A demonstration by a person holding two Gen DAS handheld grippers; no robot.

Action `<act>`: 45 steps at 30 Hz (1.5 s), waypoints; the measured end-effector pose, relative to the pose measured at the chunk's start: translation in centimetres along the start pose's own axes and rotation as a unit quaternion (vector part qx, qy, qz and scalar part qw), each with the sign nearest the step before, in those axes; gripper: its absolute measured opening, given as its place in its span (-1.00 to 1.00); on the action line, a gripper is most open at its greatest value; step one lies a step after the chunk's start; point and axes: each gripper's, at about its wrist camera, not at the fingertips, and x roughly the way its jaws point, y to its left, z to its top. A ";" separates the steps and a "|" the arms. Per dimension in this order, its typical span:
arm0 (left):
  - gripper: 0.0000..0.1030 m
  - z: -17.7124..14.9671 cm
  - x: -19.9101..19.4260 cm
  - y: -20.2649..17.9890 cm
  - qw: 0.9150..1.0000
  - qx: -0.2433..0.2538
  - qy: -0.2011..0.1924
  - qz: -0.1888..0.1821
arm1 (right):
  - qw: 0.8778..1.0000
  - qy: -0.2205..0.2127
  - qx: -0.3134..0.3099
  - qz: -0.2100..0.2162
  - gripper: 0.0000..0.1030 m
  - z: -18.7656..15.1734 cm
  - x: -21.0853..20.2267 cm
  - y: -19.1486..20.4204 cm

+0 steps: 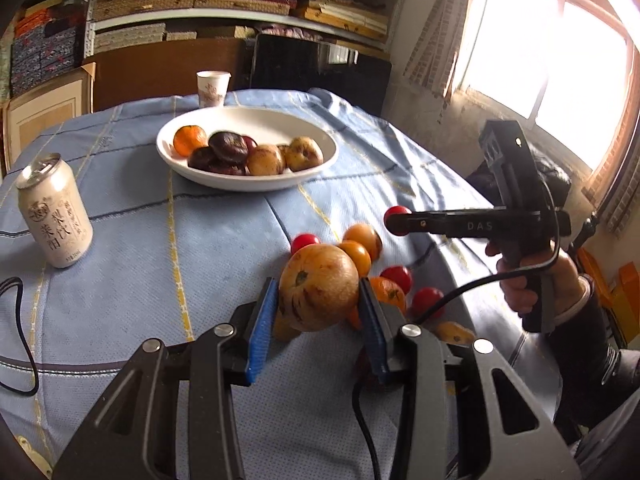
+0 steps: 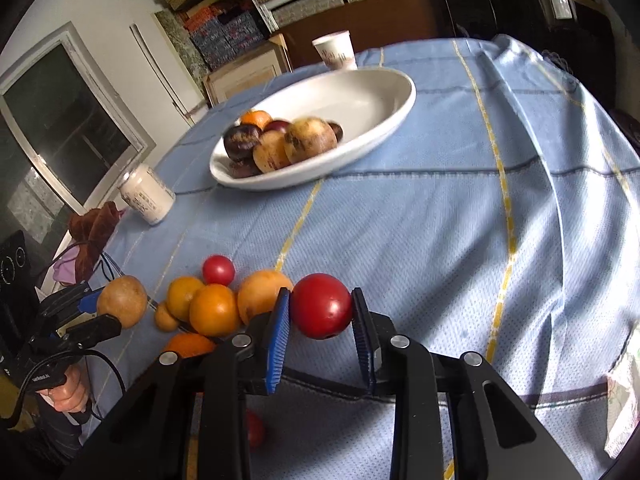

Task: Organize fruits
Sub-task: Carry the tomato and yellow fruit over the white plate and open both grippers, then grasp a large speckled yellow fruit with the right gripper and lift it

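Observation:
My left gripper [image 1: 318, 300] is shut on a tan speckled pear [image 1: 318, 286], lifted just above a heap of oranges [image 1: 362, 254] and small red tomatoes [image 1: 396, 276] on the blue cloth. My right gripper [image 2: 320, 314] is shut on a red tomato [image 2: 321, 306], held over the cloth; the left wrist view shows that gripper [image 1: 396, 220] side-on with the tomato at its tip. A white bowl [image 1: 312, 124] farther back holds an orange, dark plums and brown pears. From the right wrist view the left gripper [image 2: 100, 312] and its pear [image 2: 122, 300] appear at lower left.
A pale drink can [image 1: 54, 212] stands at the left on the blue checked tablecloth [image 1: 160, 240]. Behind the bowl is a paper cup [image 1: 213, 88]. A black cable [image 1: 20, 320] trails at the left edge. Shelves of stacked boxes and a bright window surround the table.

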 end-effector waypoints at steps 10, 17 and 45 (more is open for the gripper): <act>-0.23 8.2 0.9 2.6 1.000 -0.021 -0.014 0.000 | 0.994 -0.099 0.038 0.013 -0.41 7.0 -0.7 -0.3; -0.23 15.1 8.6 5.6 0.996 -0.076 0.015 0.040 | 0.991 -0.106 0.082 0.001 -0.41 10.8 3.7 -3.1; 0.91 4.9 2.4 4.5 0.986 -0.091 -0.057 0.131 | 0.998 -0.027 -0.058 0.021 0.47 4.6 1.1 2.5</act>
